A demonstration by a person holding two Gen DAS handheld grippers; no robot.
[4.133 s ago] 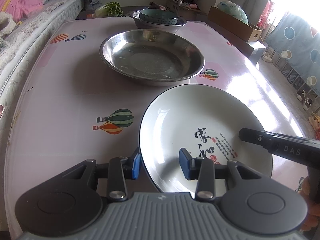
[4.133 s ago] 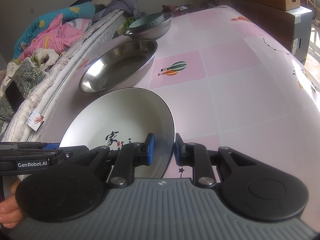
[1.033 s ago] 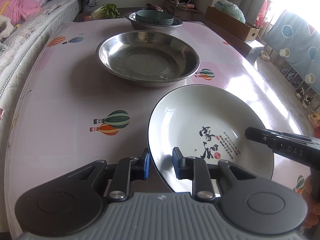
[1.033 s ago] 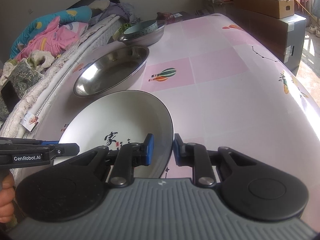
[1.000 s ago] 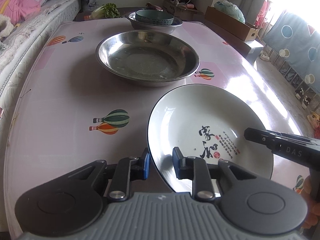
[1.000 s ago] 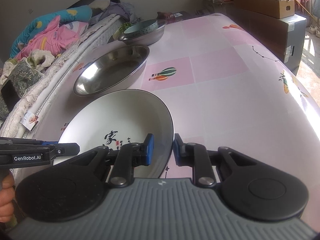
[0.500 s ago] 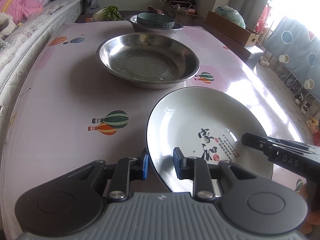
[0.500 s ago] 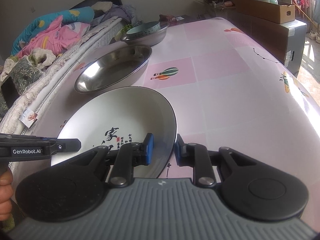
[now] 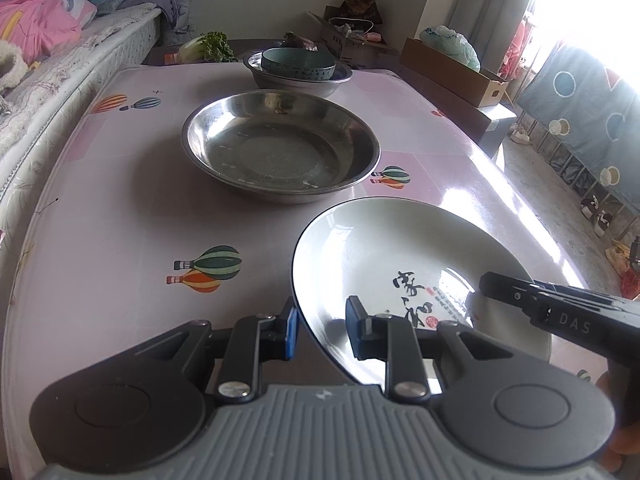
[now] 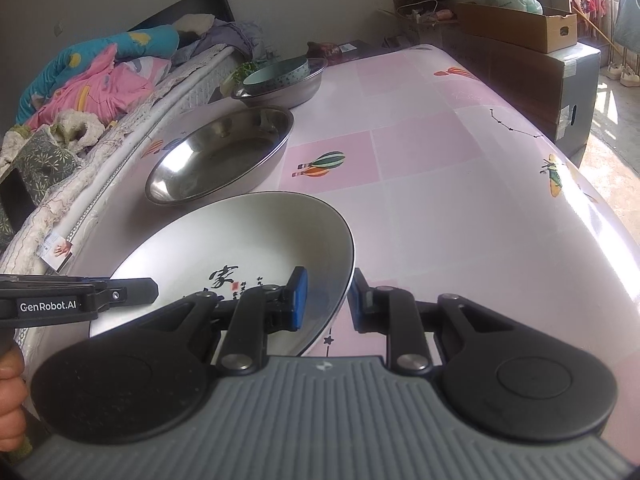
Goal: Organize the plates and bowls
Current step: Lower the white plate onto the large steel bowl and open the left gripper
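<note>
Low in the frame, the white plate (image 9: 384,256) with black calligraphy is held tilted above the pink table (image 9: 100,216), clamped at opposite rims: the left gripper (image 9: 320,328) pinches its left edge between narrow jaws, and the right gripper (image 10: 326,300) pinches its right edge likewise. Just beyond it, mid-frame, sits the large steel basin (image 9: 280,148); at the top centre a teal bowl (image 9: 298,64) rests inside a smaller steel basin (image 9: 340,78).
</note>
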